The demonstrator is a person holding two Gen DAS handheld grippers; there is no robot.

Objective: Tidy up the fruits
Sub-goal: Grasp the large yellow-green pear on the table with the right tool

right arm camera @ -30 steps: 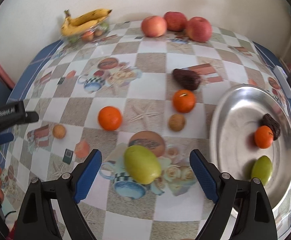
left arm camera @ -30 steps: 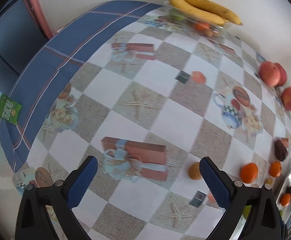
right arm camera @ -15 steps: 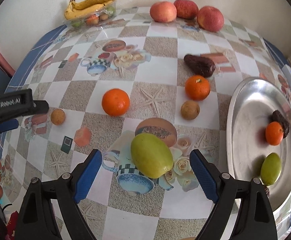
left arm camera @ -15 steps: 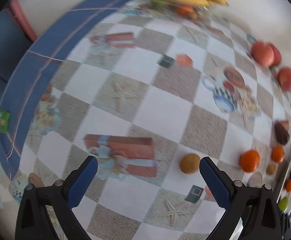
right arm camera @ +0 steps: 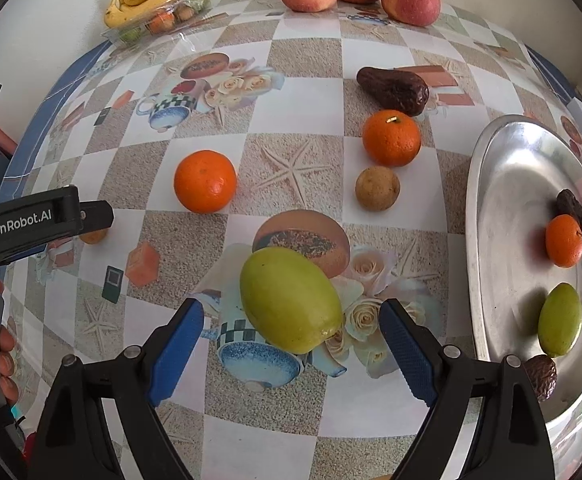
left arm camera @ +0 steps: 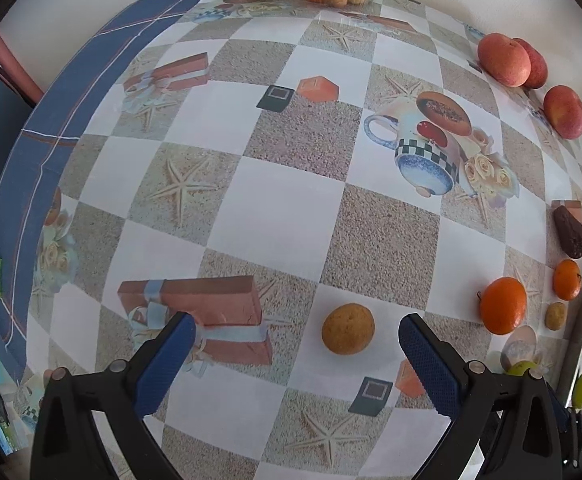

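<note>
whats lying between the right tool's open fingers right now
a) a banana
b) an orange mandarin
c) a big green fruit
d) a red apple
c: in the right wrist view the big green fruit lies on the tablecloth between the spread fingers of the right tool, not yet gripped.

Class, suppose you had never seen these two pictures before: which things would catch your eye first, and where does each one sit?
The big green fruit stands out first, lying on the patterned tablecloth between the open blue fingers of the right gripper. Next comes the shiny metal tray at the right edge, already holding an orange and a smaller green fruit. In the left wrist view, the open left gripper frames a small brown round fruit.
</note>
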